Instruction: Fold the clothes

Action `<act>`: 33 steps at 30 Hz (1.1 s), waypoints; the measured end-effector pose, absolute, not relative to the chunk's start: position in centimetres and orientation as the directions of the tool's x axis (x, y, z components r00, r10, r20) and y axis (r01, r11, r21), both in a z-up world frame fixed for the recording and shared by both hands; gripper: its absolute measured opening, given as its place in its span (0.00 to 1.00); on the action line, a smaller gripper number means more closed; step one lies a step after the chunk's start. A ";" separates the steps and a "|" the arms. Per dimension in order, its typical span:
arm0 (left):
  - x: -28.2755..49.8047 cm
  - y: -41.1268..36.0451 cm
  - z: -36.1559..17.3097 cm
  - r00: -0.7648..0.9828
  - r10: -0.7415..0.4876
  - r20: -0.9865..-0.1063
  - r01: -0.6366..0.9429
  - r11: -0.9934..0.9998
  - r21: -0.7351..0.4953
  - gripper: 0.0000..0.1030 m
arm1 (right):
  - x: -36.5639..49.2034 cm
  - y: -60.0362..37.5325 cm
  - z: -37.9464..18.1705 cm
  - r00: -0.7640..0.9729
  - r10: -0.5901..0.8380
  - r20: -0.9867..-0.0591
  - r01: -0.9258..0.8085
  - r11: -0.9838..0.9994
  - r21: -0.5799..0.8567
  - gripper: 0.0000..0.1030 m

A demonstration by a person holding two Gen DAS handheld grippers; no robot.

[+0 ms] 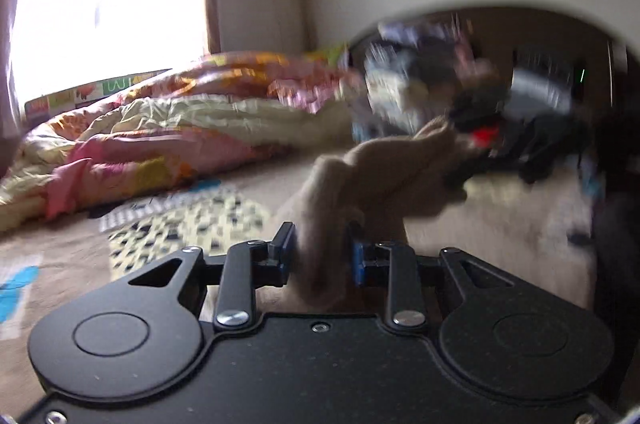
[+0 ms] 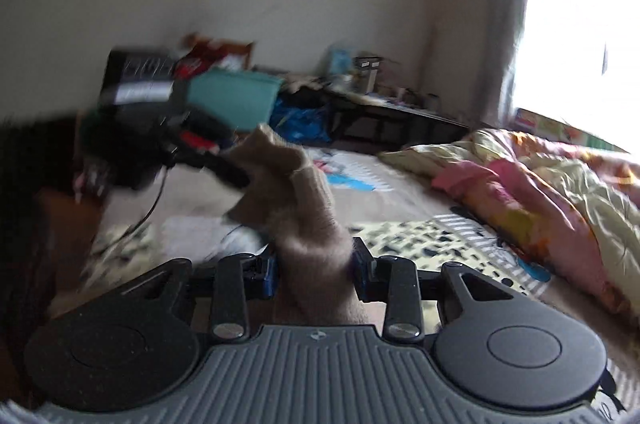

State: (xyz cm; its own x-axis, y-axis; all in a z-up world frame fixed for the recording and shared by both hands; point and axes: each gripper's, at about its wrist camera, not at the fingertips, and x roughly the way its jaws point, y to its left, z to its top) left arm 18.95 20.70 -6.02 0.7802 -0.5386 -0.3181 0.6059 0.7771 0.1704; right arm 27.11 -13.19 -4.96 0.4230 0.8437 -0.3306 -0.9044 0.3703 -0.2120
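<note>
Beige knit garment (image 1: 360,179) stretches above the bed (image 1: 60,256), pinched at one end by the left gripper (image 1: 322,256) and at the other by the right gripper (image 2: 314,270). Its middle blurs. A rumpled quilt (image 1: 160,127) lies at ten o'clock in the left wrist view.

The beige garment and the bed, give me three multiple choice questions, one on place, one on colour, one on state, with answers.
1. Where does the crumpled quilt lie?
A. on the bed by the window
B. on the desk
C. on the floor

2. What colour is the garment between the fingers?
A. red
B. beige
C. blue

3. How is the garment held?
A. by the left gripper alone
B. lying loose
C. by both, the right gripper too

Answers: 1 A, the quilt is heaped under the bright window. 2 B, the fuzzy cloth is beige. 3 C, each wrist view shows its fingers clamped on the cloth.
</note>
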 end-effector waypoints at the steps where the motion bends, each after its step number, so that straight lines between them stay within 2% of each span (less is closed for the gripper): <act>1: 17.3 19.9 -6.5 0.789 -0.510 -0.344 0.595 0.774 0.218 0.26 | 25.3 -13.2 -5.6 0.429 0.835 -0.345 -0.900 0.362 -0.244 0.35; 5: 12.0 16.9 -8.8 0.839 -0.377 -0.394 0.523 0.760 0.386 0.21 | 19.5 -13.0 -7.8 0.454 0.805 -0.383 -0.881 0.342 -0.325 0.35; 10: 7.3 13.5 -11.3 0.894 -0.237 -0.380 0.426 0.712 0.558 0.16 | 14.0 -12.4 -10.5 0.487 0.759 -0.433 -0.846 0.287 -0.449 0.34; 16: 3.8 11.5 -12.8 0.893 -0.201 -0.404 0.432 0.637 0.639 0.15 | 10.9 -13.4 -10.5 0.521 0.754 -0.400 -0.834 0.349 -0.428 0.33; 20: 2.8 10.5 -14.9 0.852 -0.208 -0.480 0.504 0.570 0.649 0.15 | 10.4 -13.0 -13.6 0.522 0.680 -0.516 -0.841 0.306 -0.447 0.35; 21: 2.6 10.4 -15.4 0.837 -0.203 -0.508 0.527 0.547 0.650 0.19 | 10.3 -13.0 -14.3 0.525 0.662 -0.535 -0.839 0.299 -0.454 0.38; 23: 2.1 10.7 -14.9 0.807 -0.242 -0.539 0.569 0.567 0.596 0.28 | 10.2 -13.2 -14.2 0.521 0.645 -0.560 -0.846 0.304 -0.437 0.44; 24: 1.9 11.2 -14.1 0.794 -0.276 -0.541 0.583 0.599 0.550 0.42 | 9.9 -13.5 -13.5 0.511 0.649 -0.564 -0.853 0.304 -0.424 0.48; 25: 1.9 12.0 -13.1 0.789 -0.311 -0.529 0.585 0.645 0.492 0.47 | 9.7 -13.9 -12.8 0.501 0.653 -0.568 -0.860 0.304 -0.410 0.50; 26: 1.7 12.9 -12.1 0.793 -0.341 -0.504 0.576 0.689 0.441 0.48 | 9.5 -14.3 -12.1 0.490 0.660 -0.569 -0.867 0.302 -0.397 0.50; 28: 2.5 14.7 -9.8 0.842 -0.361 -0.400 0.505 0.789 0.350 0.48 | 9.4 -15.4 -10.6 0.467 0.689 -0.555 -0.881 0.310 -0.357 0.56; 30: 4.5 16.2 -8.0 0.869 -0.382 -0.315 0.463 0.851 0.247 0.48 | 10.1 -16.2 -9.0 0.472 0.716 -0.514 -0.881 0.366 -0.299 0.60; 33: 8.7 16.3 -6.2 0.902 -0.363 -0.233 0.412 0.886 0.214 0.48 | 13.4 -15.2 -7.4 0.533 0.713 -0.455 -0.843 0.497 -0.207 0.60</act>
State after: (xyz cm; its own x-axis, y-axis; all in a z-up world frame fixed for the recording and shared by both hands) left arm 8.66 16.26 -6.21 0.9022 -0.3630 -0.2328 0.4117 0.8858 0.2141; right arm 13.36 -15.20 -7.37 0.5329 0.7133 -0.4552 -0.8425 0.4971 -0.2073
